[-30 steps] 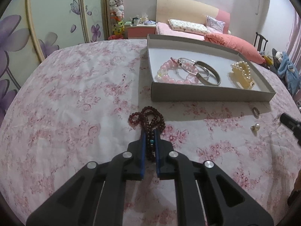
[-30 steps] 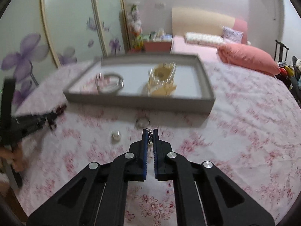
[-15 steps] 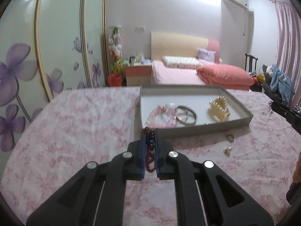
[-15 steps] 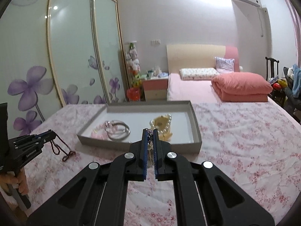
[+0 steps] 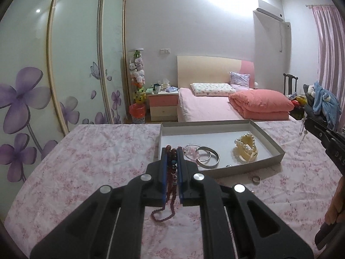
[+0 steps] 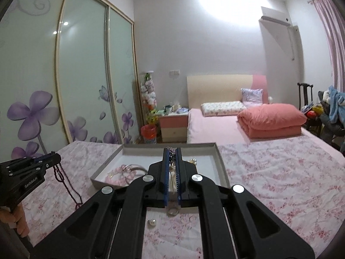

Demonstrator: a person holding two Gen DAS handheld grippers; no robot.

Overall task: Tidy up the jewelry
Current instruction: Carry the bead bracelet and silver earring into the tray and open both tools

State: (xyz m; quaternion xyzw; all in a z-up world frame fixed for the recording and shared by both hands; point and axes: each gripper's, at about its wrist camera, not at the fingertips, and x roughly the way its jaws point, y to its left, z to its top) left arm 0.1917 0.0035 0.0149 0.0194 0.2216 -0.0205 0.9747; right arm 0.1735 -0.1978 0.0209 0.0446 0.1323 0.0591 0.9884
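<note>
Left hand-held gripper [image 5: 171, 151]: jaws nearly closed, clamped on a dark red bead necklace [image 5: 171, 170]; the strand runs between the blue pads and its loop hangs down below them, above the flowered cloth of the table [image 5: 86, 161].
Right hand-held gripper [image 6: 171, 151]: jaws drawn close together, pinching a thin silver chain [image 6: 171, 153] that shows at the tips and trails down between the pads.
Tray [image 5: 270, 139]: shallow grey box on the table, toward its far edge, just beyond both gripper tips.
In the tray: silver bangles [image 5: 208, 156], a pink bead bracelet [image 6: 117, 173] touching them, and a cream hair claw [image 5: 245, 151] edged with pearls toward the right wall.
On the table outside the tray: a ring [image 5: 256, 179] just in front of the tray's near wall, and a pearl earring [image 6: 152, 222] beside it, nearer the front edge.
Left wrist view only: the hair claw in full, and the right hand-held gripper at the right edge with fine pieces dangling from its tip.
Right wrist view only: the pearl earring plainly, and the left hand-held gripper at the left edge with the bead necklace hanging from it; whether the lowest loop touches the cloth cannot be told.
</note>
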